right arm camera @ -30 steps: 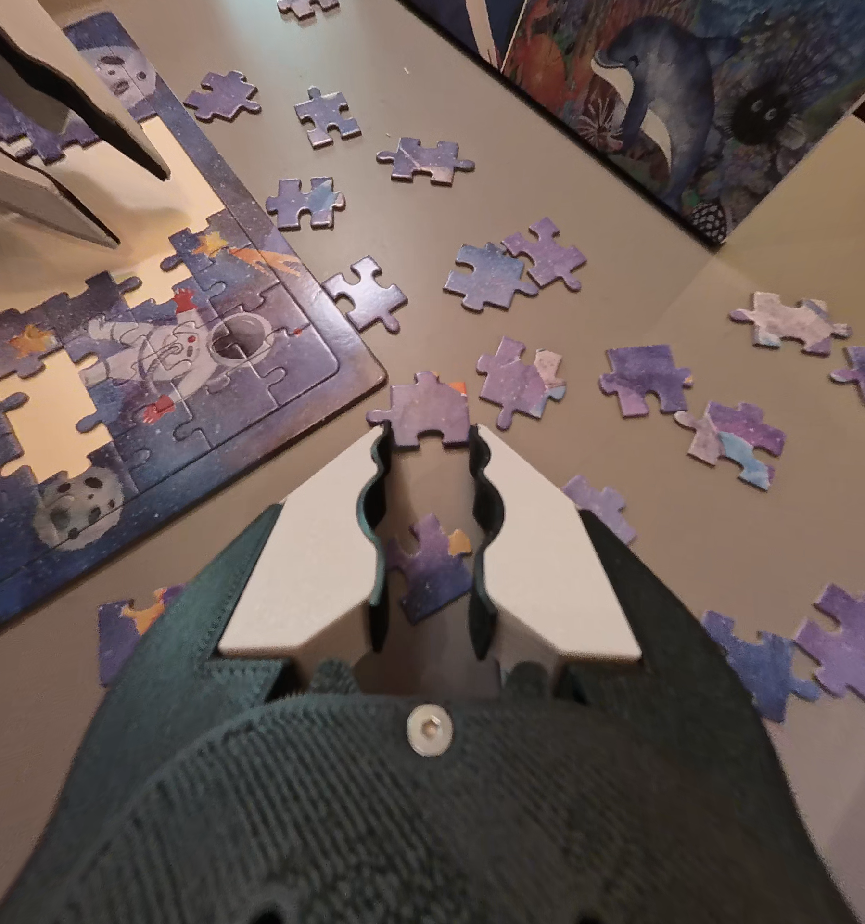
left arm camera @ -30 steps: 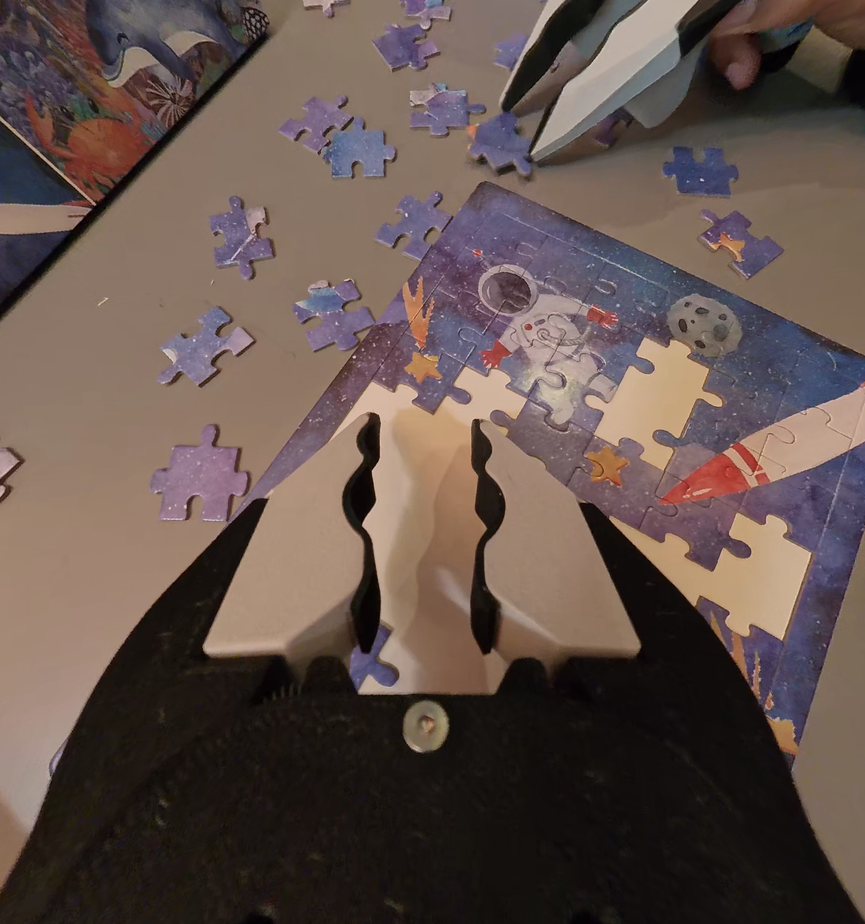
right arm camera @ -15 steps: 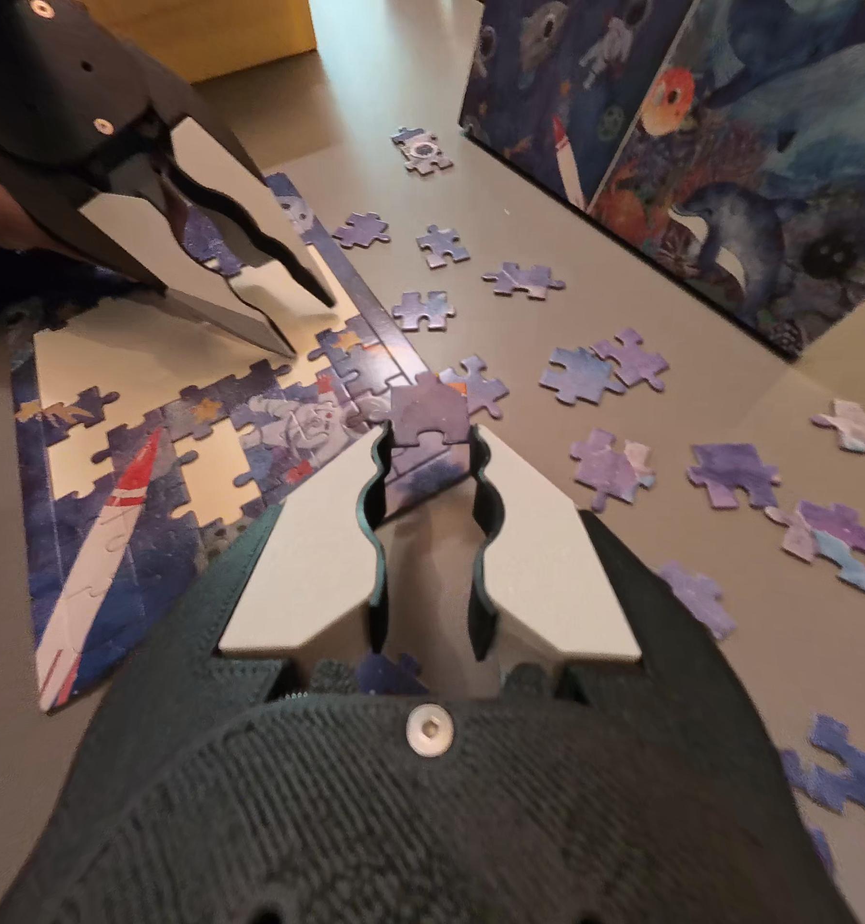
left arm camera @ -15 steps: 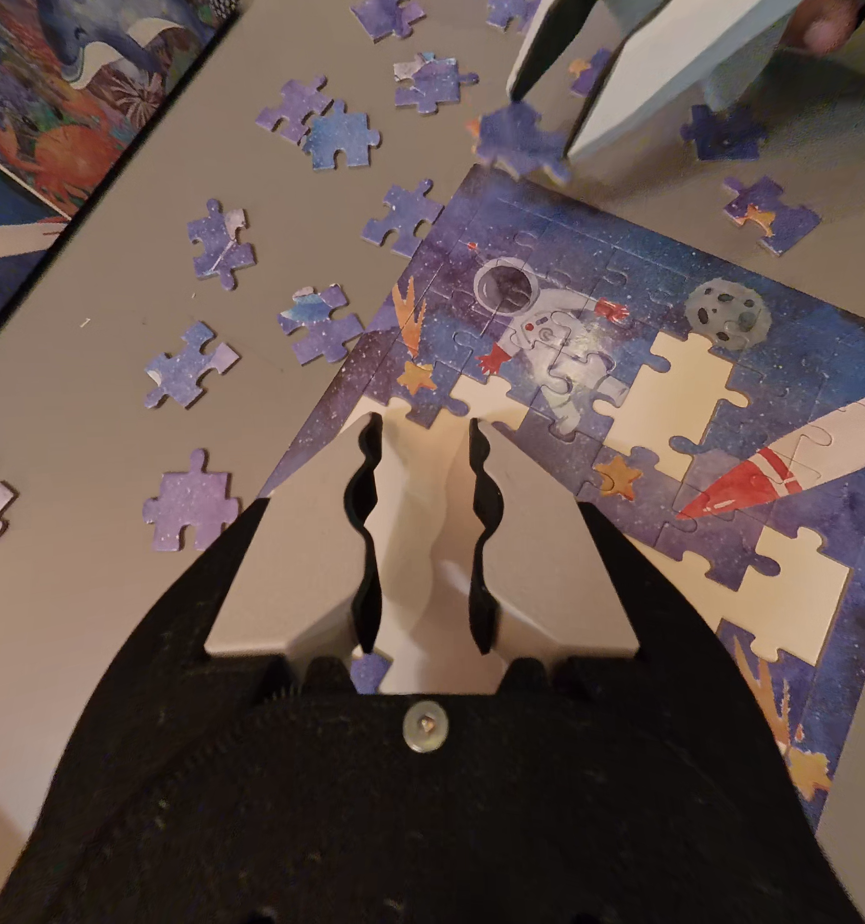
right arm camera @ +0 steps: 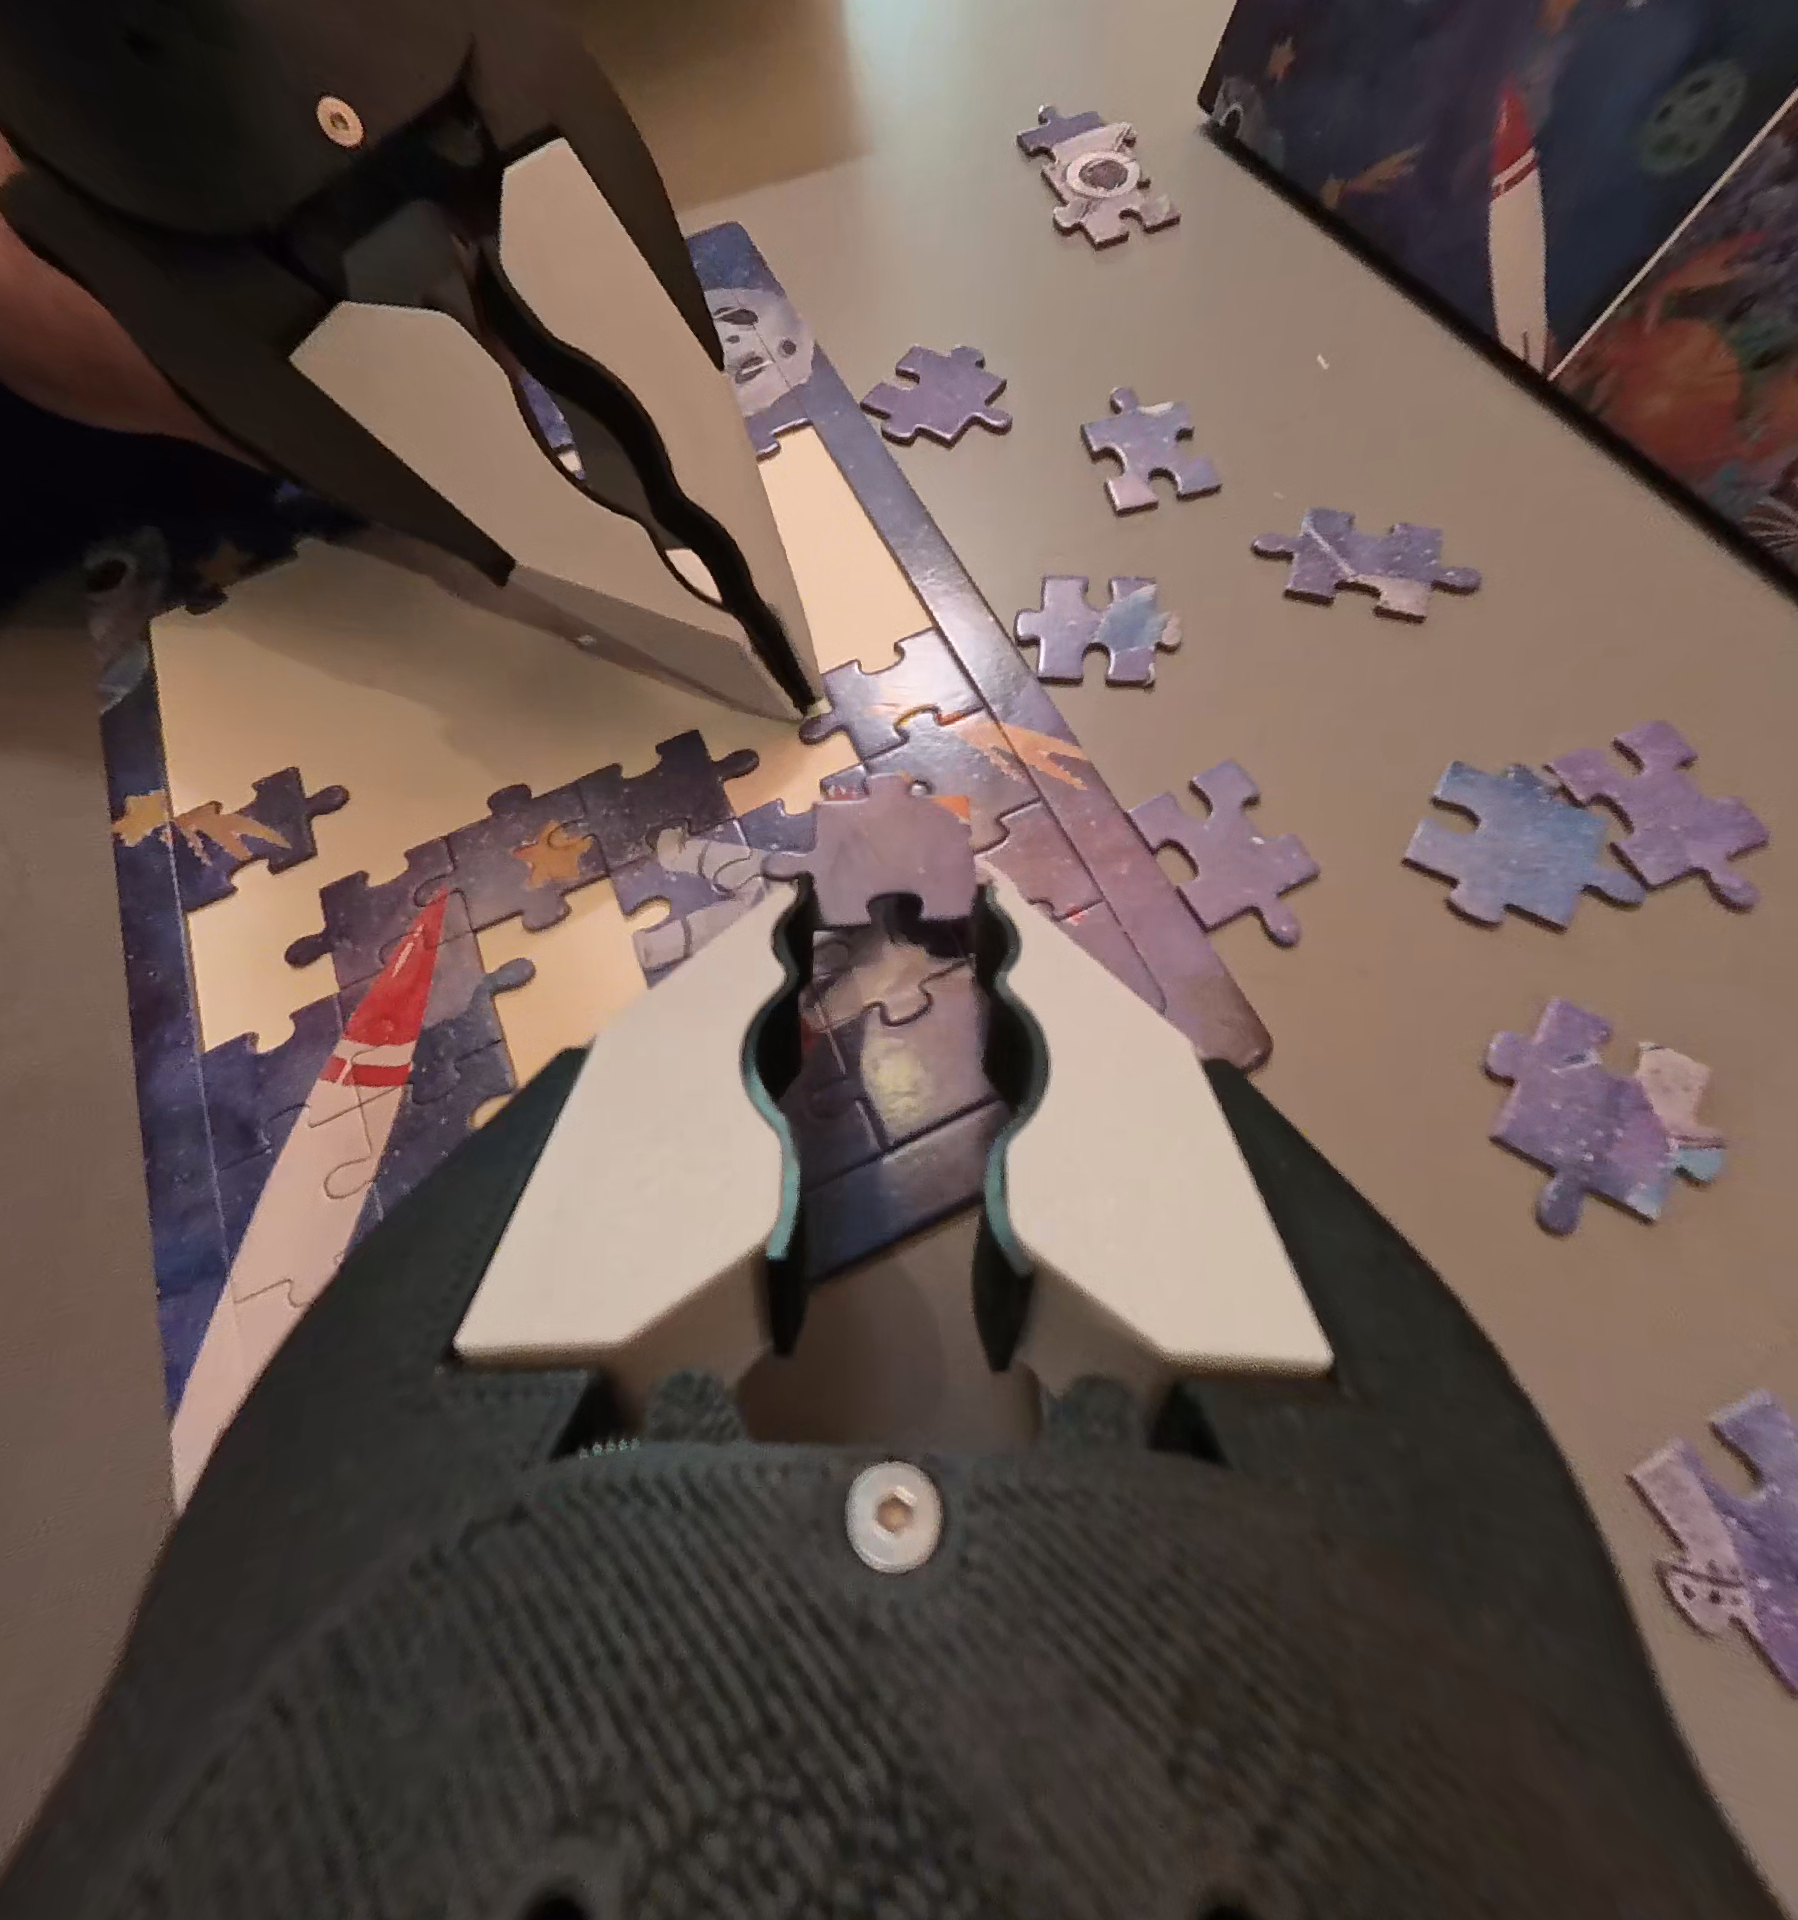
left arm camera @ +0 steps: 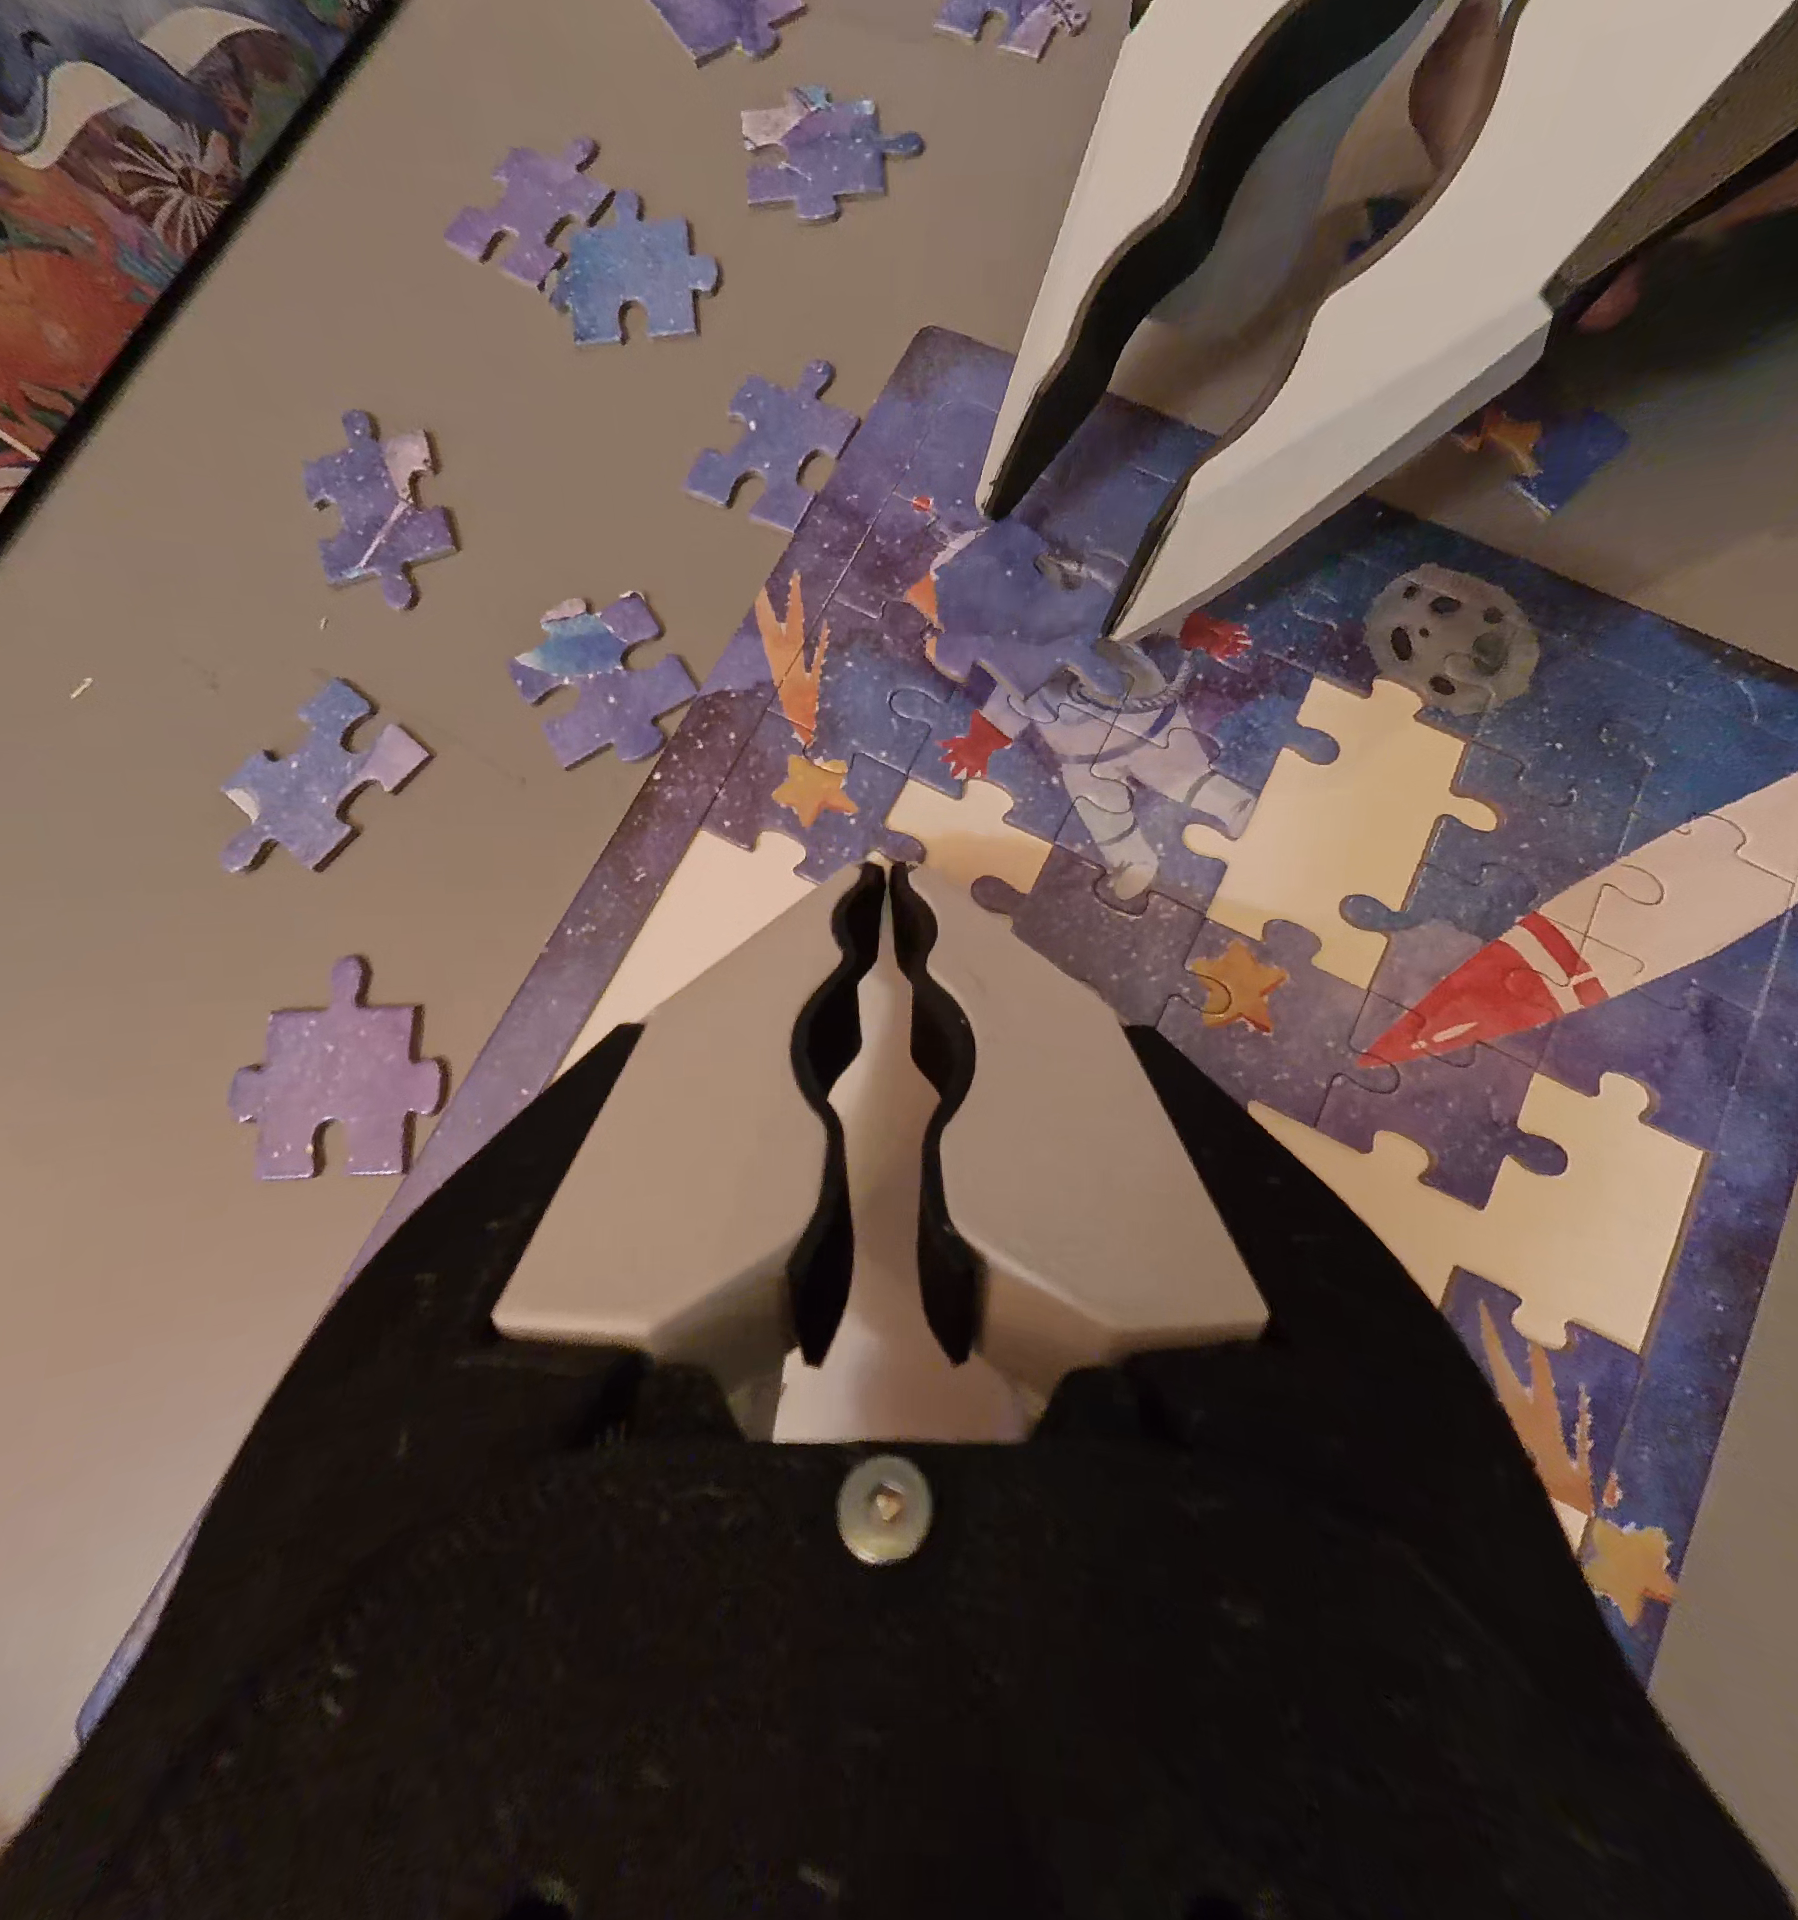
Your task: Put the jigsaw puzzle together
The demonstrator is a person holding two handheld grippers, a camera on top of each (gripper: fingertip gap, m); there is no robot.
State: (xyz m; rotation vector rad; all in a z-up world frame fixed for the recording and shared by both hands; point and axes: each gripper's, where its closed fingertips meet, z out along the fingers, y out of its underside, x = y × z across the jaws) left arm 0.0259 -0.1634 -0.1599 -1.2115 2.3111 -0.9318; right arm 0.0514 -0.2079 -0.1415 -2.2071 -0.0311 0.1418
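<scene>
A space jigsaw board (left arm camera: 1394, 790) with an astronaut, a rocket and several bare cream gaps lies on the grey table. My left gripper (left arm camera: 884, 878) is shut, tips together with nothing between them, low over a bare gap by the board's left edge. In the right wrist view (right arm camera: 791, 701) its tips touch the board next to a fitted piece's tab. My right gripper (right arm camera: 890, 883) is shut on a purple puzzle piece (right arm camera: 890, 847) and holds it just above the board (right arm camera: 375, 665). In the left wrist view the right gripper (left arm camera: 1059, 569) holds this piece (left arm camera: 1009, 623) over the astronaut's head.
Several loose purple and blue pieces lie on the table beside the board (left arm camera: 334, 1070) (left arm camera: 635, 265) (right arm camera: 1601, 1112). A puzzle box with a sea picture stands along the table's edge (left arm camera: 43, 260) (right arm camera: 1653, 260). A person's hand shows behind the left gripper (right arm camera: 43, 291). My right fingertips sit around 6 cm from my left ones.
My left gripper's pads came together on air over the board. My right gripper lifted the purple piece off the table and carried it over the board to the astronaut.
</scene>
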